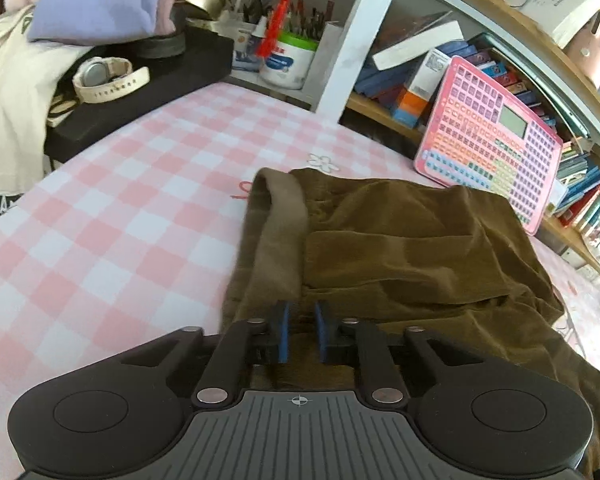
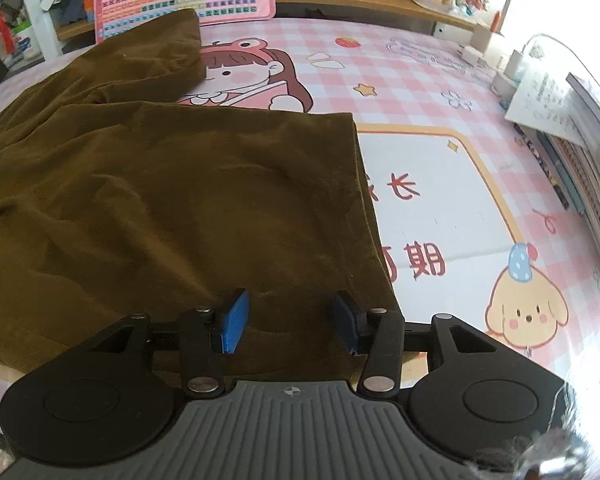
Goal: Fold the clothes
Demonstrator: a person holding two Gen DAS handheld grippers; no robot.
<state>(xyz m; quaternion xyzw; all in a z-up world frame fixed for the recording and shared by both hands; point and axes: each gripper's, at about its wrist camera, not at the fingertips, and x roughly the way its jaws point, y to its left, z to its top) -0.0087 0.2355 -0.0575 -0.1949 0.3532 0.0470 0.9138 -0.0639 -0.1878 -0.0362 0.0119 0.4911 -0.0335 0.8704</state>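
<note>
- Right at my near edge, in the left wrist view, my left claw [image 1: 301, 330] sits at 6 o'clock with its blue pads drawn close together, a thin gap showing between them. I cannot tell whether any cloth is pinched there; the brown garment [image 1: 400, 248] lies directly under and ahead of the pads.
- In the right wrist view my right claw [image 2: 288, 326] is also at 6 o'clock, jaws standing apart and released, hovering over the near edge of the same garment [image 2: 160, 200] with nothing pinched.
- Just past the claws, the garment lies on the pink checked worktop [image 1: 120, 200]. It looks partly folded: in the left view a paler waistband strip [image 1: 280, 236] runs from 6 towards 12 o'clock, with a doubled panel lying to its right.
- In the right view one straight edge runs from about 5 o'clock up to 1 o'clock, tidy enough, while a second flap reaches to 11 o'clock, rumpled.
- My judgement: a first fold seems made, but the creases need smoothing and at least one further fold is left.
- Farther off, at 2 o'clock in the left view, a pink keyboard toy [image 1: 488, 144] leans against the bookshelf [image 1: 380, 108].
</note>
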